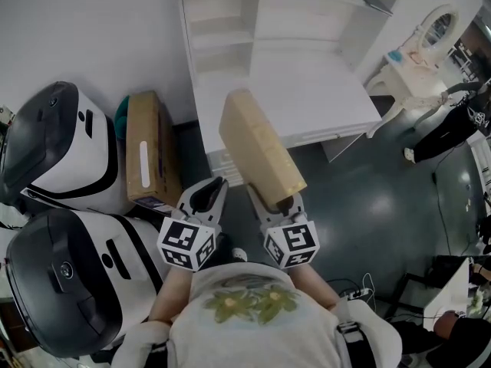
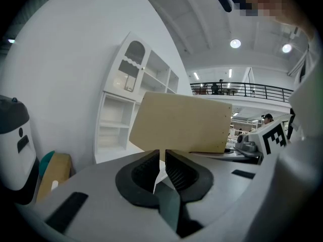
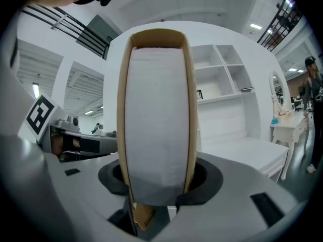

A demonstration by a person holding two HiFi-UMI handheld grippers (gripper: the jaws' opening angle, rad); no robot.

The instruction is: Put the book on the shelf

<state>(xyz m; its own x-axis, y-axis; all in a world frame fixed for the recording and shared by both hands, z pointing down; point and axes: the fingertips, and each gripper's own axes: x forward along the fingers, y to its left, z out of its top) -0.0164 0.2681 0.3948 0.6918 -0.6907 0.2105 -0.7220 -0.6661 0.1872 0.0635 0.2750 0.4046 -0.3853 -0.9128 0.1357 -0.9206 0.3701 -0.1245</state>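
Black-padded jaws of the left gripper (image 2: 162,169) stand almost together, with a thin slit between them, and we find nothing held there. Beside it, at lower centre of the head view, the right gripper (image 1: 278,205) is clamped across the thickness of the book (image 1: 259,148), gripping its near end only. The tan covers and white page block fill the right gripper view. The book juts away from us, tilted, with its far end above the white desk top (image 1: 322,98). Beyond, at upper centre, stands the shelf (image 1: 221,48), its open compartments well apart from the book.

We judge the main hazard to be leverage. With one end pinched and the left gripper idle, the long free part may pivot or slide in the pads as it is swung up. A second hazard is the approach itself, since a tilted book could strike a divider or the desk edge and be knocked loose before it is seated.
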